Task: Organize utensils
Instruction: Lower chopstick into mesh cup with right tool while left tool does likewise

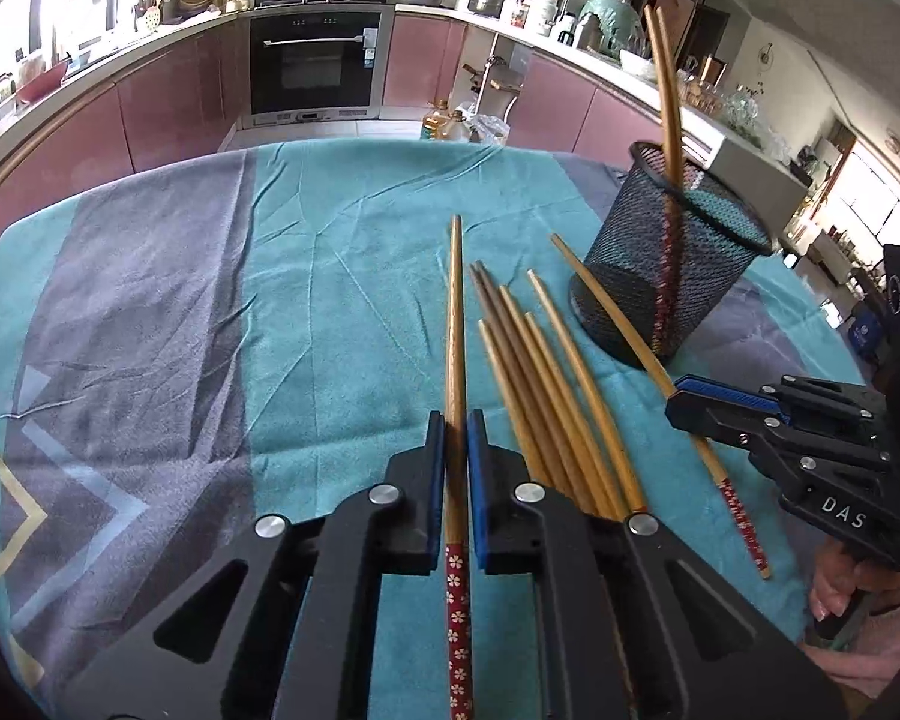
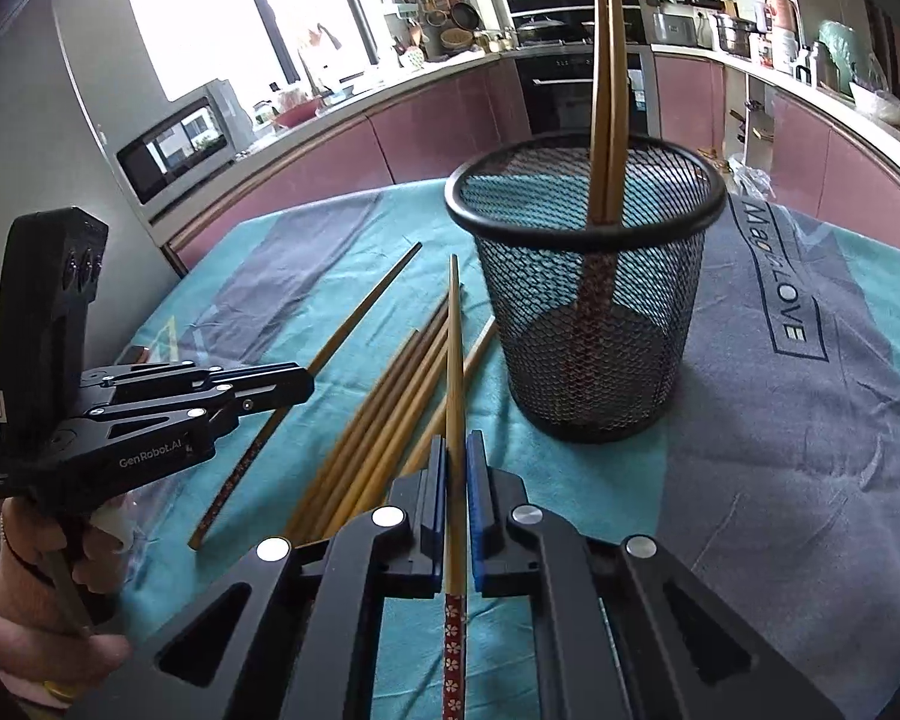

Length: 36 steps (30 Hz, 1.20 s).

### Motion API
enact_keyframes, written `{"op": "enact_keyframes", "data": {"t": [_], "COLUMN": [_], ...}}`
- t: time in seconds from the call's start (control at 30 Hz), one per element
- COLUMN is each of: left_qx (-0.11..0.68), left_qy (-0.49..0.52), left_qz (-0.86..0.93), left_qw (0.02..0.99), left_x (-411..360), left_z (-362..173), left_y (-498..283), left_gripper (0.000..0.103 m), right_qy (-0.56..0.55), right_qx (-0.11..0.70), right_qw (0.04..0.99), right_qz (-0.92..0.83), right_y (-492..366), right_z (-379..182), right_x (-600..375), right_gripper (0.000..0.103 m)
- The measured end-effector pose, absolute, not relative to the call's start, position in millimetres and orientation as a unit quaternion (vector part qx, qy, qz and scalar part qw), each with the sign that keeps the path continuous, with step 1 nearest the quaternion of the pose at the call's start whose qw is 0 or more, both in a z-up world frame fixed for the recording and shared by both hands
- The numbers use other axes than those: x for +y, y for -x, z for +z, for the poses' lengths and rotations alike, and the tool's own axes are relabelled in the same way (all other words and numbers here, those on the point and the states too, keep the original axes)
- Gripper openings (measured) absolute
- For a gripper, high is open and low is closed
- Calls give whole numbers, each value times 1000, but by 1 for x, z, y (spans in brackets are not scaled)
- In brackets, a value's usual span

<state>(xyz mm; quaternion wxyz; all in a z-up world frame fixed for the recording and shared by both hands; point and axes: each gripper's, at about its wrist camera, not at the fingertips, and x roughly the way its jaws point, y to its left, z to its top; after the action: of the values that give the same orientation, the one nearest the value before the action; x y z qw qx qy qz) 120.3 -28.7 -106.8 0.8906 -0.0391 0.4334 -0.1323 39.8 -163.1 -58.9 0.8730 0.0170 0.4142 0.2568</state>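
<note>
A: Left gripper (image 1: 456, 420) up front, clamped on one chopstick (image 1: 455, 324), red floral end trailing back under the cam. Right gripper (image 2: 457, 441) same deal, pinching its own chopstick (image 2: 453, 360), tip fwd.

B: Holder?

A: Mesh cup (image 2: 588, 312) just ahead of the right gripper, on the teal cloth (image 2: 570, 480). Two sticks (image 2: 606, 90) already upright inside, leaning on the near rim. Loose pile (image 2: 384, 414) lies flat btw the two grippers, beside the cup.

B: So how to drop these in clean?

A: My take: right goes first, it's closer. Raise it, tilt the stick near vertical, clear the rim, aim at the open side away from the two standing ones, let go only once it's well inside. Cup looks light, a rim bump could tip it. Left waits w/ its stick till right is out.
</note>
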Motion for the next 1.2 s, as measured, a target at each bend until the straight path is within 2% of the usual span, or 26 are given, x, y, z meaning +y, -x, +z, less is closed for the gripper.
{"op": "enact_keyframes", "data": {"t": [0.67,1.2], "left_qx": [332,253], "left_qy": [74,65], "left_qz": [-258,-276], "left_qw": [904,925], "left_x": [-40,-68], "left_z": [-6,66], "left_y": [-79,-108], "left_gripper": [8,8], "right_qy": [-61,-46], "right_qx": [317,230], "right_qw": [897,931], "right_qz": [302,281], "right_y": [-17,-42], "right_z": [13,82], "right_x": [-198,-223], "right_gripper": [6,6]}}
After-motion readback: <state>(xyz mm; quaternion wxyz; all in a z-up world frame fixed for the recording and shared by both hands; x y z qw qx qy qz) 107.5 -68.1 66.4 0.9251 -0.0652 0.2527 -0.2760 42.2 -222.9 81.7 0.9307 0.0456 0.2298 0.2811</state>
